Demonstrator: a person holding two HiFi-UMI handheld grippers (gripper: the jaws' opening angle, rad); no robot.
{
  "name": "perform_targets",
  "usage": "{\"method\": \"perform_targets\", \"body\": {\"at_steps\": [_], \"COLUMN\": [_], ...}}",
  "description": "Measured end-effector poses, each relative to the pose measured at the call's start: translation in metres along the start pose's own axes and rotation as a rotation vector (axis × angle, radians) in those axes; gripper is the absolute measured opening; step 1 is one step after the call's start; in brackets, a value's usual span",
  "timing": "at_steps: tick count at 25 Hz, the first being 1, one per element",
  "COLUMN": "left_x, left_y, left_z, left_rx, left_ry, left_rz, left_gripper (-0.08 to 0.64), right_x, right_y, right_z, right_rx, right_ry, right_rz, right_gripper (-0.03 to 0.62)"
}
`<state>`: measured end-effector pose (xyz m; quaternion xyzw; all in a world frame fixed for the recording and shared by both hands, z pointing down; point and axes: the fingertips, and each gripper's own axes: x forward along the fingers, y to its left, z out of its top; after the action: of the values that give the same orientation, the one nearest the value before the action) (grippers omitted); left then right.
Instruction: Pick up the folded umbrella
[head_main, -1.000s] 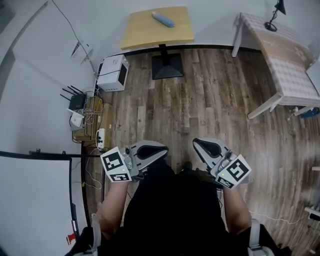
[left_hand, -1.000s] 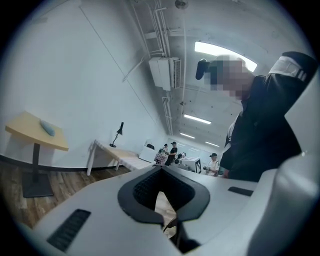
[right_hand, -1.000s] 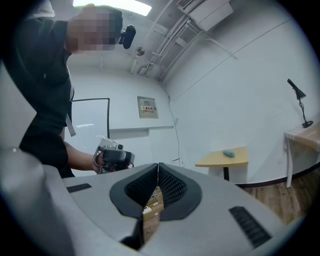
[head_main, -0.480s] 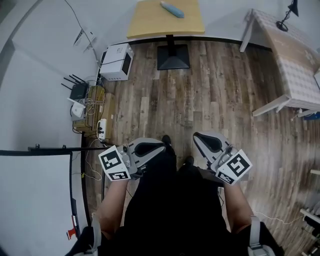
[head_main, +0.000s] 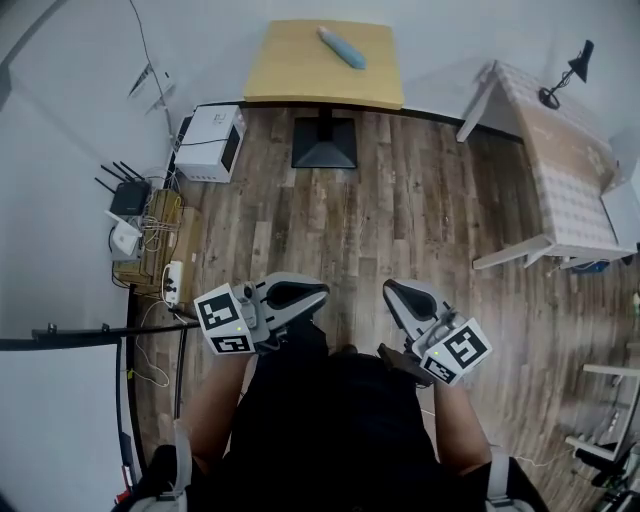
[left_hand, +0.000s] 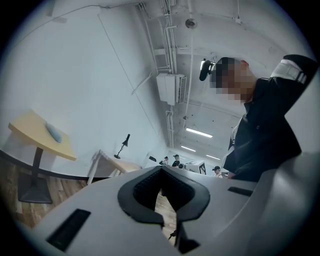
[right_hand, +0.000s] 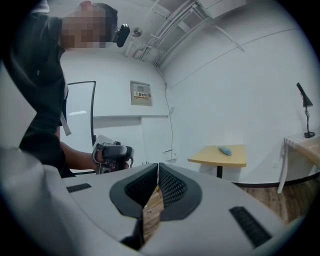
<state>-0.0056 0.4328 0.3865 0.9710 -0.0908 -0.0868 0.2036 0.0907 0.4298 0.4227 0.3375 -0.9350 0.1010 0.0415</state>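
You hold left gripper (head_main: 322, 291) closed, empty | right gripper (head_main: 389, 289) closed, empty | folded umbrella (head_main: 342, 47) lies on yellow tabletop (head_main: 285, 72), well apart.

A white box-shaped appliance (head_main: 208, 143) sits on the plank floor (head_main: 400, 230) by the wall, near a black router (head_main: 128, 197) and a power strip (head_main: 172, 283). A black desk lamp (head_main: 566, 74) stands on the checked tabletop (head_main: 565, 180).

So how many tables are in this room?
2. The yellow table stands by the far wall, with the blue folded umbrella lying on it. The checked table is over at the right. More could be hidden outside the picture.
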Motion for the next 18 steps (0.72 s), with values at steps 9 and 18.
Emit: {"method": "perform_targets", "body": {"at_steps": [9,18], "left_x": [-0.04,-0.033], "left_y": [0.09,0.141], "left_z": [0.062,0.071], "left_rx": [0.05,0.005], "left_ry": [0.007,0.01], "left_rz": [-0.037,-0.131], "left_gripper": [0.011,0.01], "right_x": [0.114,0.142], "right_y": [-0.021,-0.031], "right_z": [0.063,0.061], "right_rx": [-0.075,-0.06], "right_ry": [-0.039,0.009], "right_rz": [0.004,-0.071], "right_gripper": [0.02,0.02]}}
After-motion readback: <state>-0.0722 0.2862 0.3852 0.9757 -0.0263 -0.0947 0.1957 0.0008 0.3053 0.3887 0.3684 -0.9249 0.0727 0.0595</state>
